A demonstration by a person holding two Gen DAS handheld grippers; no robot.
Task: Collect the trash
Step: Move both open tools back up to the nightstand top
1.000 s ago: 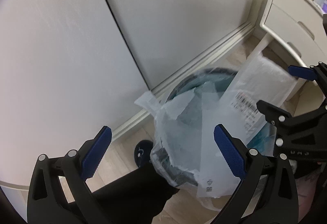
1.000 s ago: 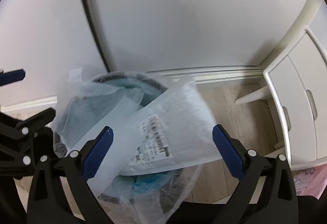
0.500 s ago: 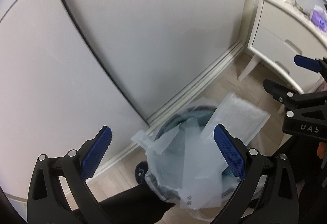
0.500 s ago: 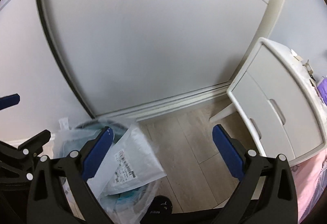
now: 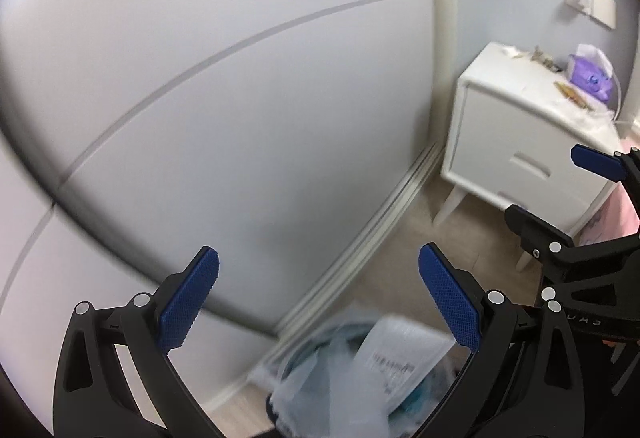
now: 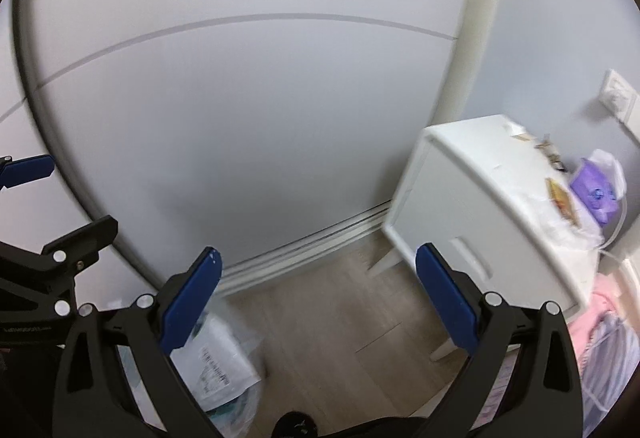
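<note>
A round trash bin lined with a clear bag [image 5: 320,374] stands on the floor by the wall, low in the left wrist view. A white plastic mailer with a barcode label [image 5: 396,358] sticks out of it; it also shows in the right wrist view [image 6: 218,362]. My left gripper [image 5: 320,302] is open and empty, high above the bin. My right gripper [image 6: 316,298] is open and empty, above the floor right of the bin. Small scraps and wrappers [image 6: 560,194] lie on the white nightstand [image 6: 476,222].
A purple tissue pack [image 5: 590,72] sits on the nightstand [image 5: 516,142]. Grey sliding wardrobe doors [image 6: 240,118] fill the back. Pink bedding [image 6: 604,322] is at the right edge. A wall socket [image 5: 588,0] is above the nightstand. Wood floor [image 6: 340,326] lies between bin and nightstand.
Both grippers have risen away from the bin and tilted up toward the nightstand. The mailer stays in the bin. The bin has shrunk to the bottom of both views.
</note>
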